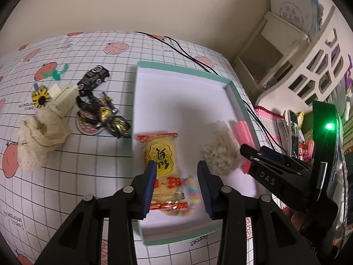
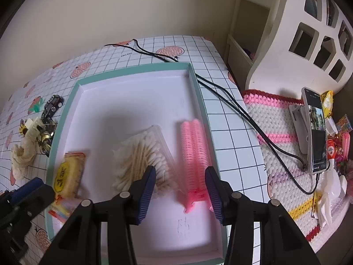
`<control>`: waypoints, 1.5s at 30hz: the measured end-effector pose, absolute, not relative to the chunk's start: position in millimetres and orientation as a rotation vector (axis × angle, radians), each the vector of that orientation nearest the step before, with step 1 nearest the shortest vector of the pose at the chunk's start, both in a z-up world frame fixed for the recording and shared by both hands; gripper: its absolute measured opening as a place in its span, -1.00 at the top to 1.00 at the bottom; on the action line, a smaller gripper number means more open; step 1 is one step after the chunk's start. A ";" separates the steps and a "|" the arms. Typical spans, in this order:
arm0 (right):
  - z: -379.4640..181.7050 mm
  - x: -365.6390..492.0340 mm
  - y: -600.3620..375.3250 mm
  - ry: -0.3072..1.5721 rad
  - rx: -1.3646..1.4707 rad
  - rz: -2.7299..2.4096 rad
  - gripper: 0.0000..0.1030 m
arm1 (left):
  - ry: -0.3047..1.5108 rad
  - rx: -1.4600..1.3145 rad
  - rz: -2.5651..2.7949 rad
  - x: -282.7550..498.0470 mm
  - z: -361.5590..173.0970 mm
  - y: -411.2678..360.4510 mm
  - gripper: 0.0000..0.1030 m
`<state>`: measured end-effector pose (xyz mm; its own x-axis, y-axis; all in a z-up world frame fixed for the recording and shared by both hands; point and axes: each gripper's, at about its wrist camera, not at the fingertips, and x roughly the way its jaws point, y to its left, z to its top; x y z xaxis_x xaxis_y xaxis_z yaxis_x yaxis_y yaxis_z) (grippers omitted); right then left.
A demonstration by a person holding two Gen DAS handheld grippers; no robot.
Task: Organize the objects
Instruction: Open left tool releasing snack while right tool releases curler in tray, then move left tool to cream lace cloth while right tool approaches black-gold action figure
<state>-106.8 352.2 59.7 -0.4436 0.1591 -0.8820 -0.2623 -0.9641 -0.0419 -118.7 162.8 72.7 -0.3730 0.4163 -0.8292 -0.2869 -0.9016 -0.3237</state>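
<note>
So the teal-rimmed tray (image 2: pixel 199 92) sat on the counter (image 1: pixel 92 165) with its long side running near to far. Inside it, the yellow snack packet (image 1: pixel 162 167) lay lengthwise near-to-far at the left, crimped ends pointing near and far. The left gripper (image 1: pixel 176 176) hung right over it, jaws spread, pads either side and not pressing on it. A small colourful candy wrapper (image 1: pixel 192 193) lay by the packet's near end. The right gripper (image 2: pixel 179 183) also had its jaws spread, over the near end of the pink hair curlers (image 2: pixel 193 152), which lay long axis near-to-far by the tray's right wall. The box of cotton swabs (image 2: pixel 141 156) was between packet and curlers. Left of the tray: toy motorcycle (image 1: pixel 101 117), toy car (image 1: pixel 93 78), cream lace fabric (image 1: pixel 42 134).
</note>
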 end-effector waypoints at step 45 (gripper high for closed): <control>73.2 -117.6 296.4 0.029 -1.411 2.677 -1.00 | -0.281 -1.532 2.552 -141.9 69.3 73.0 -0.93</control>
